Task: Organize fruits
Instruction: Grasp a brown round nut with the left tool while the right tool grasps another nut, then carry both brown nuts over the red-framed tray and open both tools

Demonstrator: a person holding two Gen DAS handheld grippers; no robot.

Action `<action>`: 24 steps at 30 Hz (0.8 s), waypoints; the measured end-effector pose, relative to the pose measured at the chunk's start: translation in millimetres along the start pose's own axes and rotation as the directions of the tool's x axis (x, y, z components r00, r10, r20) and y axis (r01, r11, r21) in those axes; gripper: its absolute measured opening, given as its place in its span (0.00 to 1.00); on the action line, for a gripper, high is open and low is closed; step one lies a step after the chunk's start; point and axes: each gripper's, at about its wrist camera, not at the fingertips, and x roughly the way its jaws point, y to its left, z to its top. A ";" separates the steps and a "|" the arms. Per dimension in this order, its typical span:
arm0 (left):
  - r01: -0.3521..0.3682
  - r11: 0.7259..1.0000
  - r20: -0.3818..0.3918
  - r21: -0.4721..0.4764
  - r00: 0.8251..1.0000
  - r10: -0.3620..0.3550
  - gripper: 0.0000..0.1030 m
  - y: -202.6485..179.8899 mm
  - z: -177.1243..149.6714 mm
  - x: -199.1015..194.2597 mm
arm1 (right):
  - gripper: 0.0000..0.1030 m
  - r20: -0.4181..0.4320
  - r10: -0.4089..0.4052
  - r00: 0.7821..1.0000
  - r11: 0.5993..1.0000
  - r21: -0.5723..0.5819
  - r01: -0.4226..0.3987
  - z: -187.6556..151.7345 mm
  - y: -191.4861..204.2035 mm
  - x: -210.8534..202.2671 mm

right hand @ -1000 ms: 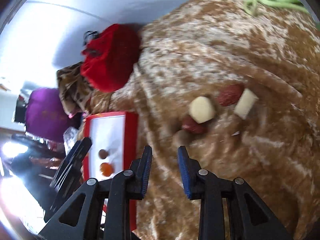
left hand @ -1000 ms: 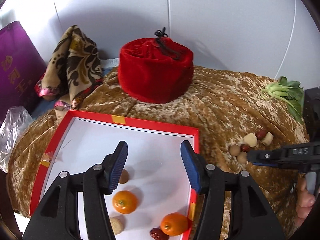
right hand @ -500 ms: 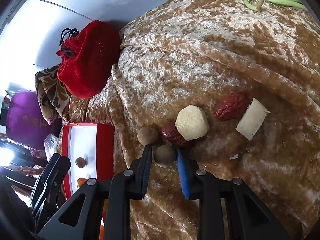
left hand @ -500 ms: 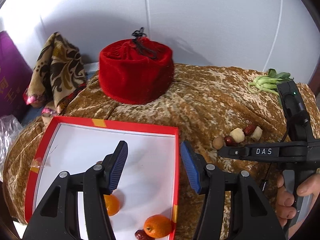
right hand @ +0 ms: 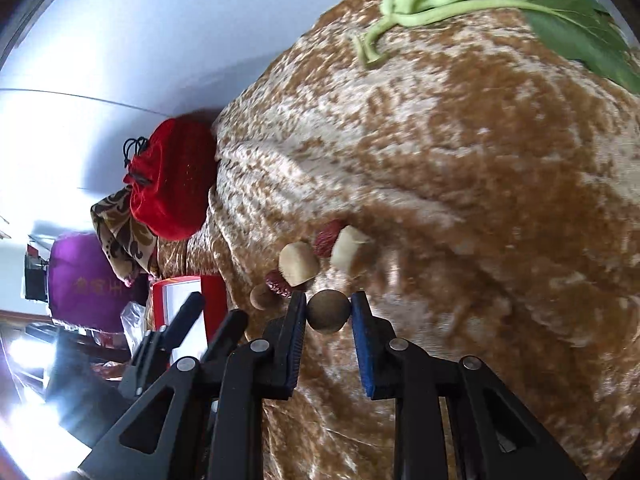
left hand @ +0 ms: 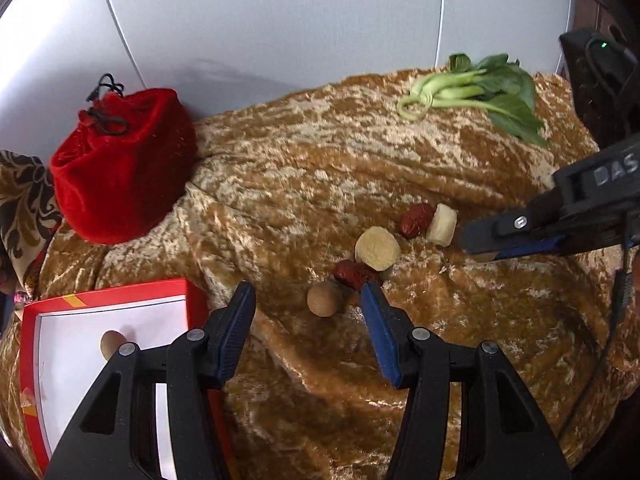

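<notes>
Your right gripper (right hand: 329, 312) had just closed its jaws on a longan (right hand: 328, 311), lifting it off the gold cloth (right hand: 460, 184); your left gripper (left hand: 308, 312), jaws half-open and empty, had swung from the red tray (left hand: 120, 294) toward the remaining fruit.

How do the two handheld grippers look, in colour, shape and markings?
Both are black plastic with triangular cut-out arms, silver screws and flat blue pads on the fingers. The left gripper and the right gripper look alike. In the left view, the right one's side bears pale letters "DAS", a thin black cable hangs below it and a small green light glows.
</notes>
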 end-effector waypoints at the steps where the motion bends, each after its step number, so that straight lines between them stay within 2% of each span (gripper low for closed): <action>1: 0.008 1.000 -0.010 -0.002 1.000 -0.008 0.52 0.1 -0.7 3.1 | 0.23 -0.004 0.002 1.000 1.000 0.002 -0.002 0.9 -2.4 -2.3; 4: 0.016 1.000 -0.035 -0.004 0.999 -0.016 0.52 -1.4 -1.0 12.3 | 0.23 -0.010 0.005 1.000 1.000 0.000 -0.005 1.8 -4.7 -5.0; 10: 0.023 1.000 -0.072 0.002 0.997 -0.023 0.37 -6.2 0.4 28.7 | 0.23 -0.026 0.004 1.000 1.000 -0.011 -0.005 0.7 -7.6 -8.8; 12: 0.025 1.000 -0.078 0.001 0.997 -0.025 0.35 -6.0 0.3 32.4 | 0.23 -0.029 0.002 1.000 1.000 -0.007 -0.003 0.5 -9.8 -9.5; 16: 0.059 0.998 -0.079 -0.013 0.995 -0.060 0.19 -4.6 2.7 36.0 | 0.23 -0.028 -0.001 1.000 1.000 -0.004 0.001 0.0 -12.1 -10.4; 24: 0.057 0.998 -0.067 0.001 0.996 -0.057 0.18 -7.6 3.4 31.4 | 0.23 -0.025 0.006 1.000 1.000 0.000 -0.006 -2.4 -9.5 -10.1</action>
